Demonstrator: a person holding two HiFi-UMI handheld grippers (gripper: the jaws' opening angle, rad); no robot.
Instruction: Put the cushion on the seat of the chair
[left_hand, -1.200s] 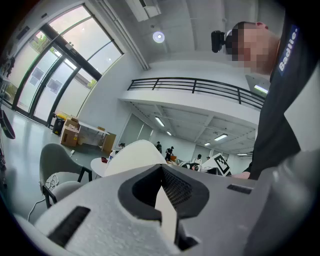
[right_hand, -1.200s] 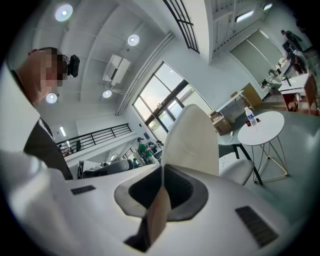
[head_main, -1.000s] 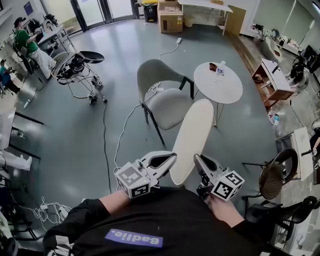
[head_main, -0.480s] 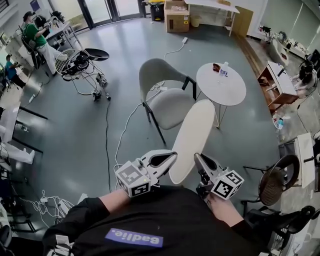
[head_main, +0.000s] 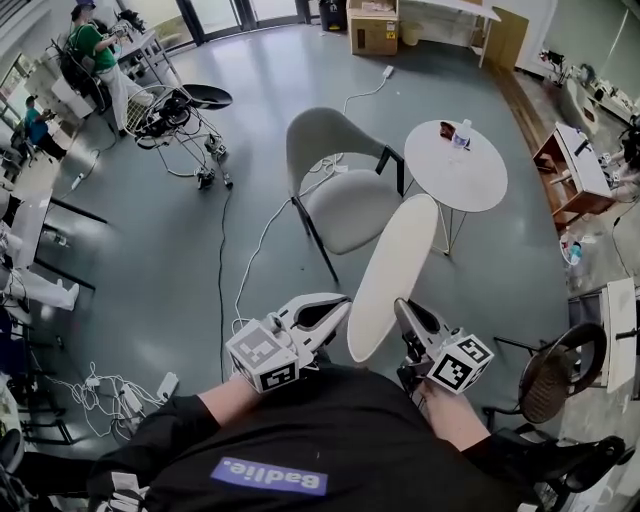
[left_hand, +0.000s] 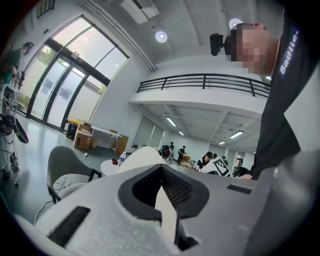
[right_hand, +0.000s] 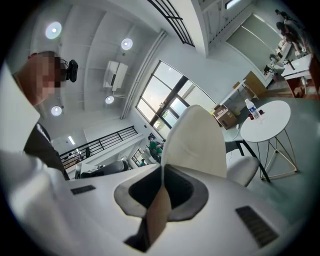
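Note:
A cream oval cushion (head_main: 392, 272) hangs edge-up in front of me, pinched at its near end from both sides. My left gripper (head_main: 343, 307) is shut on its left side and my right gripper (head_main: 399, 307) is shut on its right side. The left gripper view shows the cushion (left_hand: 141, 156) rising past the closed jaws, and the right gripper view shows the cushion (right_hand: 196, 141) the same way. The grey chair (head_main: 347, 207) stands just beyond the cushion's far tip, its seat bare and its back toward the upper left.
A round white table (head_main: 470, 175) with a bottle (head_main: 461, 131) stands right of the chair. Cables (head_main: 262, 232) trail over the floor to its left. A dark chair (head_main: 553, 366) sits at the right, a wire cart (head_main: 172, 108) at the upper left, a cardboard box (head_main: 373, 26) far back.
The chair and table have slid lower and rightward in the head view, so I have come a little nearer. Both grippers still hold the cushion the same way.

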